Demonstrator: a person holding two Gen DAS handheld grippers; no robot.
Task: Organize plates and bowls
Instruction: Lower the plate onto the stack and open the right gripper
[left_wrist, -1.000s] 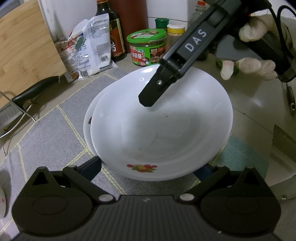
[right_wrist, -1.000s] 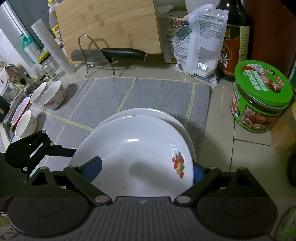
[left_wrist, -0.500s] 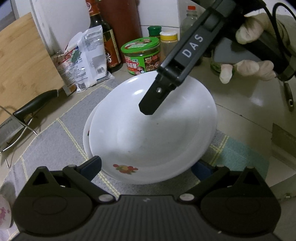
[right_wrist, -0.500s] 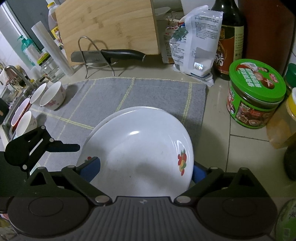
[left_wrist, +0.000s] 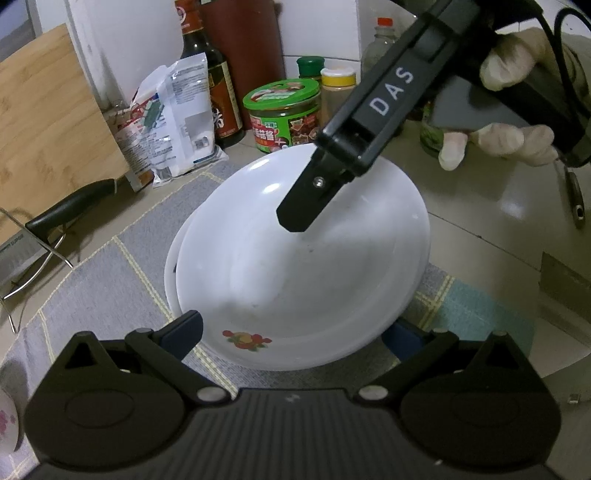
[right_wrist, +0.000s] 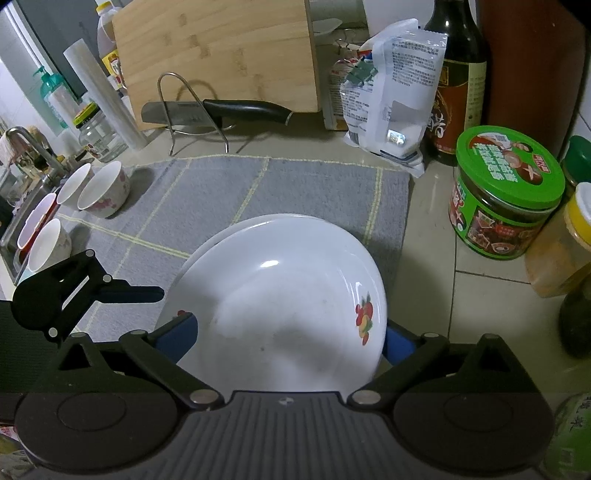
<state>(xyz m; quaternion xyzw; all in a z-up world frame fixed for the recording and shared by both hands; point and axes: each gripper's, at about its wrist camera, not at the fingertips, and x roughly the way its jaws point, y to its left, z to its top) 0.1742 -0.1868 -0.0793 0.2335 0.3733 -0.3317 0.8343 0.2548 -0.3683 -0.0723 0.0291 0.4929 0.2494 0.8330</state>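
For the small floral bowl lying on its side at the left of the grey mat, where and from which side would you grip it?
Grip the floral bowl by its rim, one pad inside the mouth and one outside on the wall. It lies tipped with its opening facing the cameras, and a second bowl is close on its left, so come from the front or right over the bare grey mat, a judgement from the right wrist view only.

From my feed, a white plate with a red-and-yellow fruit motif sits ahead of the black, blue-padded right gripper, on a grey mat lined in yellow; beyond right, a green-lidded jar; far left, white floral bowls.
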